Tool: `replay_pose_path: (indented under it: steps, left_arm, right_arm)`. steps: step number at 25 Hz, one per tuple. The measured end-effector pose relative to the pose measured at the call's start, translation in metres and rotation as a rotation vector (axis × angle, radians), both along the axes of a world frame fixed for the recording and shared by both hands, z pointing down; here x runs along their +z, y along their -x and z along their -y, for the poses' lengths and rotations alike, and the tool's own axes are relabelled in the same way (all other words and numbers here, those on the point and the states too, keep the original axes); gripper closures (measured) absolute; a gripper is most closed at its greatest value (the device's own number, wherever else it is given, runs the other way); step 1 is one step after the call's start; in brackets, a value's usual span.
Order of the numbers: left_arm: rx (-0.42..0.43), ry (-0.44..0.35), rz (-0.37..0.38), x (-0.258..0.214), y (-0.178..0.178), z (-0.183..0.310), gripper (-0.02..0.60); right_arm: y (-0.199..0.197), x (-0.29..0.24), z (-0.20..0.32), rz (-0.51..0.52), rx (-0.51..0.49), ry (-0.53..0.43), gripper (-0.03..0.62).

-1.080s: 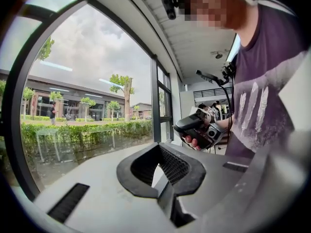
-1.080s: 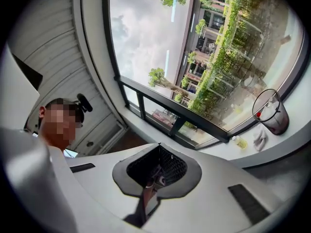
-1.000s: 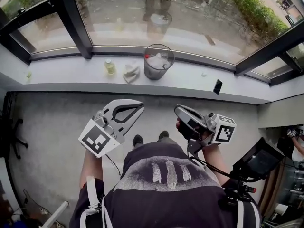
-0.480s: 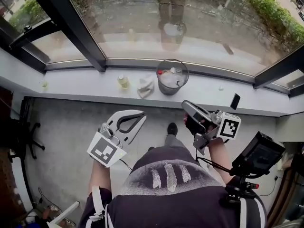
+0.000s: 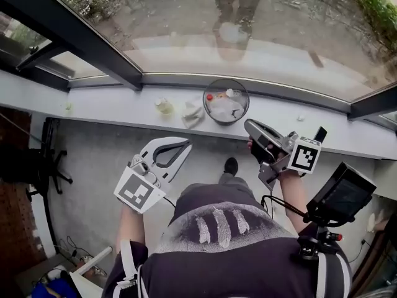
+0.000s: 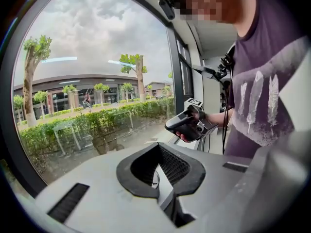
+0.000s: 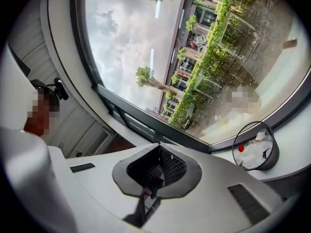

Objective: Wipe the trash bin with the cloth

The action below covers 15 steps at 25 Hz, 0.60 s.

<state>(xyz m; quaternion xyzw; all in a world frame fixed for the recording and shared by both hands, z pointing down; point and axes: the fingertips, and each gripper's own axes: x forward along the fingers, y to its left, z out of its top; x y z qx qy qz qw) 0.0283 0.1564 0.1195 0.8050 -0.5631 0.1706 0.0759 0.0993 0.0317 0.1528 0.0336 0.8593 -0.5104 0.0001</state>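
A round wire trash bin (image 5: 226, 102) with white crumpled rubbish stands on the grey windowsill (image 5: 105, 107). A pale crumpled cloth (image 5: 193, 113) lies just left of the trash bin, on the sill. My left gripper (image 5: 185, 145) hangs over the floor, short of the sill, shut and empty. The right gripper (image 5: 250, 126) is also shut with nothing in it, its tip near the sill's front edge, below and right of the bin. In the right gripper view the bin (image 7: 255, 152) shows at the right. The left gripper view shows the right gripper (image 6: 187, 125) held in a hand.
A small yellowish bottle (image 5: 164, 106) stands left of the cloth. A dark phone (image 5: 320, 134) lies on the sill at the right. Big window panes rise behind the sill. An office chair (image 5: 43, 166) stands on the floor at the left.
The person has walked toward the windowsill, so bin and cloth sit nearer and lower in the head view. Both grippers came forward with them and stayed shut.
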Motion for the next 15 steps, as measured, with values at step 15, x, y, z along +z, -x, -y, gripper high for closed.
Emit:
replay_pose_path:
  steps: [15]
  left_arm:
    - [-0.022,0.083,0.073,0.061,0.080,0.085,0.586]
  right_arm:
    - [0.031,0.066,0.051,-0.290,-0.013,-0.104,0.594]
